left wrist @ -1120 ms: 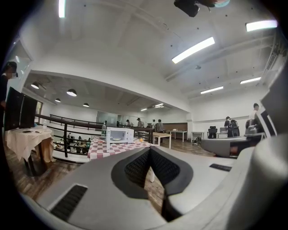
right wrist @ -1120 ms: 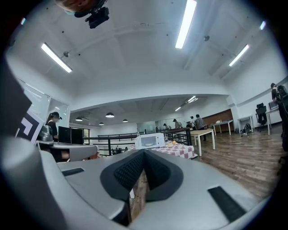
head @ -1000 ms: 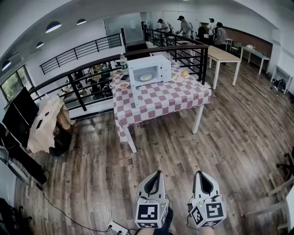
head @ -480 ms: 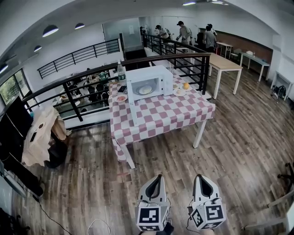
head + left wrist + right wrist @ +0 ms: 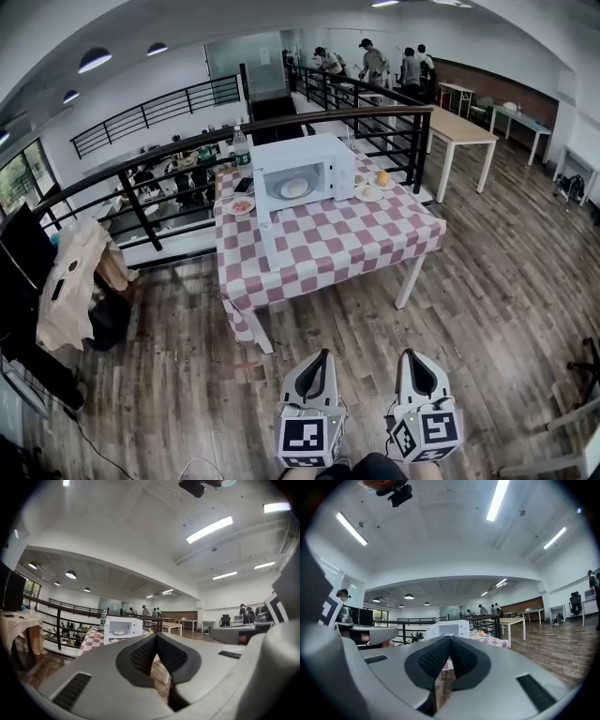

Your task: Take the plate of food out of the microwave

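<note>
Your left gripper point(image 5: 323, 356) and right gripper point(image 5: 407, 356) both pressed together on nothing, white box microwave point(image 5: 302, 169) well apart on red-and-white checked table point(image 5: 328, 246), pale plate point(image 5: 294, 188) inside, its food too small to make out.

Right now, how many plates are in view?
3: plate inside the microwave, plate on the table left of it, plate right of it. Others may hide behind the microwave.

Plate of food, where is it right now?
In the head view, the plate of food sits inside the microwave at the far side of the checkered table, with an orange to its right.
</note>
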A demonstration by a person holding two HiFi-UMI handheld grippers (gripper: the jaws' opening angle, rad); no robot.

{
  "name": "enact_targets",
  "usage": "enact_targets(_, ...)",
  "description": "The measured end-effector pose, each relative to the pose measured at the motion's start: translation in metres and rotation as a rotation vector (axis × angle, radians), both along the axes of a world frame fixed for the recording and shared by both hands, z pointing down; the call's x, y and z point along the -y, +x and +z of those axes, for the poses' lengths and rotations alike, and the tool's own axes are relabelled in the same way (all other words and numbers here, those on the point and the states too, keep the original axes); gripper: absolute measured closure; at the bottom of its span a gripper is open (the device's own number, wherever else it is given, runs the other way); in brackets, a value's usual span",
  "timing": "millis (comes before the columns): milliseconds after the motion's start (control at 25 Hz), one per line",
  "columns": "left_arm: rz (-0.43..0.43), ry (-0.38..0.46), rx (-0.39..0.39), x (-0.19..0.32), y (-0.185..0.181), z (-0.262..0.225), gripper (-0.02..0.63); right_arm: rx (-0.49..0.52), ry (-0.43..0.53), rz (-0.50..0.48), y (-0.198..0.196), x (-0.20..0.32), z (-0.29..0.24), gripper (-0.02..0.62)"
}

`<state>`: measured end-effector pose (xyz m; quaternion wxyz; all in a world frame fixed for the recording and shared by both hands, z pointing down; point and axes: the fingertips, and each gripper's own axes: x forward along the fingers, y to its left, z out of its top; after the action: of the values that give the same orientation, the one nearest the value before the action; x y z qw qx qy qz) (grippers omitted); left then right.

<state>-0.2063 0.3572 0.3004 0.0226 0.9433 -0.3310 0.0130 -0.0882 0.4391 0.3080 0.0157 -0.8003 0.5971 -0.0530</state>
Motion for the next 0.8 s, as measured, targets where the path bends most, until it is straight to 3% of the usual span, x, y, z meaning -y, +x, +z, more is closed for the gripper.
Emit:
enact_targets(400, -0.051, -0.040, 0.004, 0.057, 0.028, 0.017, 0.597, 0.026, -0.029, -0.013, 0.041, 0.054, 0.018, 0.603)
enact_targets(800, -0.152, -0.055, 0.010, 0.134, 0.088, 0.017, 0.597, 0.043, -0.031, -0.100, 0.117, 0.144, 0.015, 0.604)
